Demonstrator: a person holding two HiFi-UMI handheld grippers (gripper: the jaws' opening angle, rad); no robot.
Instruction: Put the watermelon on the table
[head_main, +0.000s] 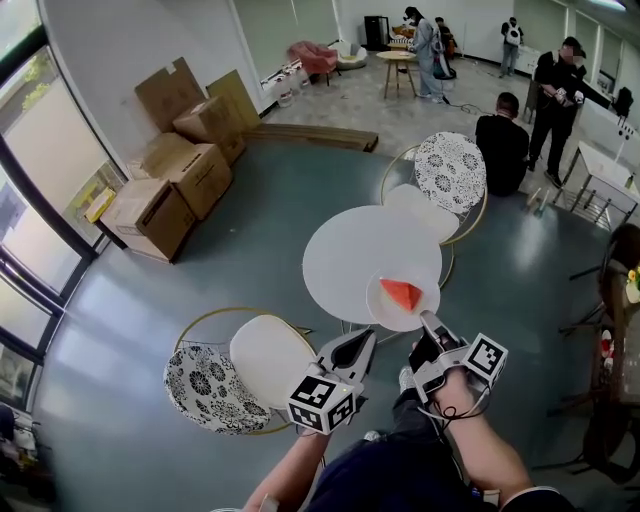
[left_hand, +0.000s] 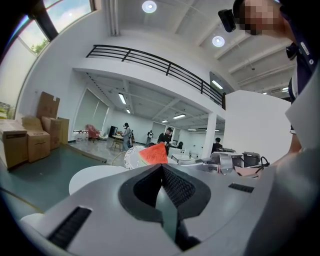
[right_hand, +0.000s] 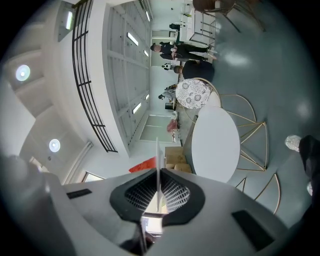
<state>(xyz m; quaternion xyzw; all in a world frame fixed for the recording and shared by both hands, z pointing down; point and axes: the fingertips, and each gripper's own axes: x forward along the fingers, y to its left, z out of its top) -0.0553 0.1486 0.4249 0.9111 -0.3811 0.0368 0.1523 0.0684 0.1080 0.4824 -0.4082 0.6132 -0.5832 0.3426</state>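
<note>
Right gripper (head_main: 428, 318) (right_hand: 159, 176): jaws clamped on the near rim of a white plate (head_main: 385, 310), whose thin edge (right_hand: 157, 150) stands between them. A red watermelon slice (head_main: 402, 292) (left_hand: 152, 154) (right_hand: 142, 165) lies on that plate. The plate sits over the near right edge of the round white table (head_main: 350, 250); contact between plate and table cannot be told. Left gripper (head_main: 368, 338) (left_hand: 161, 167): jaws together with nothing between them, just left of the plate. A patterned chair (head_main: 205, 385) stands at the near left. Cardboard boxes (head_main: 170, 180) are stacked at the far left.
</note>
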